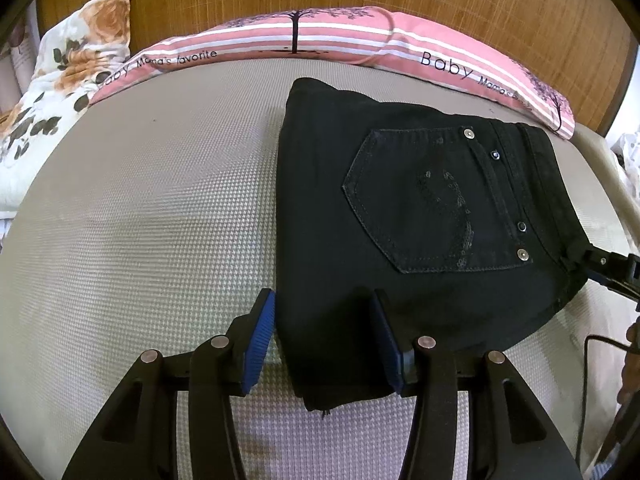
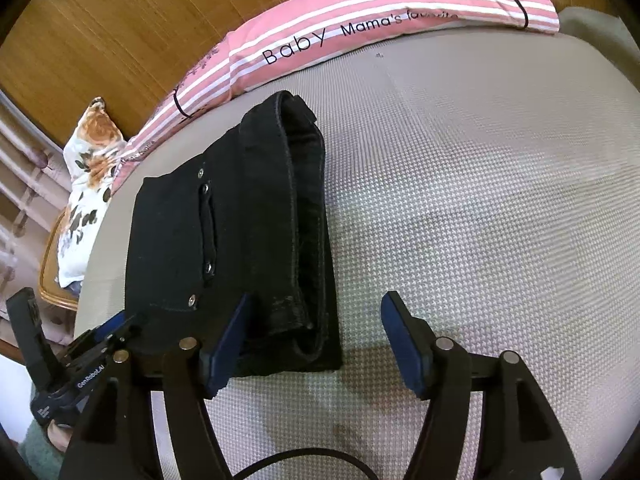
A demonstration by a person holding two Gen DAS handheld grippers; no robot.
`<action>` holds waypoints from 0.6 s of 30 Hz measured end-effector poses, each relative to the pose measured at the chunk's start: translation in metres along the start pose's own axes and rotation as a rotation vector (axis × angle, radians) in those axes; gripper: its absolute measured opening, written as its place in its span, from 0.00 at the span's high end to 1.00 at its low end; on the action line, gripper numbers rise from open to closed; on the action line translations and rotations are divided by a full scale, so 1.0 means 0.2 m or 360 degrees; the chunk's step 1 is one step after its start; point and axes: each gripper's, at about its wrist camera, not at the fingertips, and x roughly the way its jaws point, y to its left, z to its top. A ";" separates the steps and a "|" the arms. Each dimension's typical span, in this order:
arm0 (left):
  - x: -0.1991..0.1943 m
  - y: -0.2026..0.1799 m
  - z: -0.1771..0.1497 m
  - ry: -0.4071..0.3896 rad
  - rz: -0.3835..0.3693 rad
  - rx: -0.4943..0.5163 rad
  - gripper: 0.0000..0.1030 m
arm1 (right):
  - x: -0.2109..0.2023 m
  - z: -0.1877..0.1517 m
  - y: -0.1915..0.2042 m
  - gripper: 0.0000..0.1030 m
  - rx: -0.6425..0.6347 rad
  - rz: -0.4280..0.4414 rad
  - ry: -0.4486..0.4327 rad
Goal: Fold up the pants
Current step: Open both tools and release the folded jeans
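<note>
While the folded pants [image 1: 420, 216] lay on the mattress [image 1: 140, 220], our left gripper [image 1: 324, 340] and right gripper [image 2: 316, 344] stood spread wide, each straddling a near corner of them.

My pants [image 1: 420, 208] are plain black, with silver rivets on a stitched back pocket [image 1: 432, 200]. The bed [image 1: 140, 220] under them is grey-beige in a fine woven check. Behind lies a pink pillow [image 1: 320, 40] with white stripes, black trees and lettering. A floral cushion [image 1: 64, 68] shows orange roses on white. My tool pads [image 1: 262, 344] are blue on black.
</note>
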 end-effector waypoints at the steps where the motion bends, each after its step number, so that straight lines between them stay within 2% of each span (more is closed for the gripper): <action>1: -0.01 -0.01 0.00 0.0002 0.0016 -0.0001 0.51 | -0.01 0.00 0.01 0.38 0.0000 -0.0019 -0.0013; 5: -0.08 -0.05 0.02 -0.0025 0.0114 0.0021 0.51 | -0.07 0.00 0.07 0.36 -0.0034 -0.0077 -0.0075; 6: -0.11 -0.06 0.02 -0.0039 0.0138 0.0039 0.45 | -0.10 -0.01 0.09 0.36 -0.0065 -0.0099 -0.0096; 7: -0.12 -0.07 0.02 -0.0050 0.0158 0.0051 0.34 | -0.11 -0.01 0.11 0.36 -0.0085 -0.0109 -0.0106; 9: -0.18 -0.08 0.01 -0.0099 0.0222 0.0067 0.25 | -0.16 -0.02 0.17 0.30 -0.0151 -0.0143 -0.0149; 18: -0.39 -0.10 -0.10 -0.0194 0.0263 -0.0011 0.18 | -0.33 -0.18 0.39 0.14 -0.0346 -0.0235 -0.0295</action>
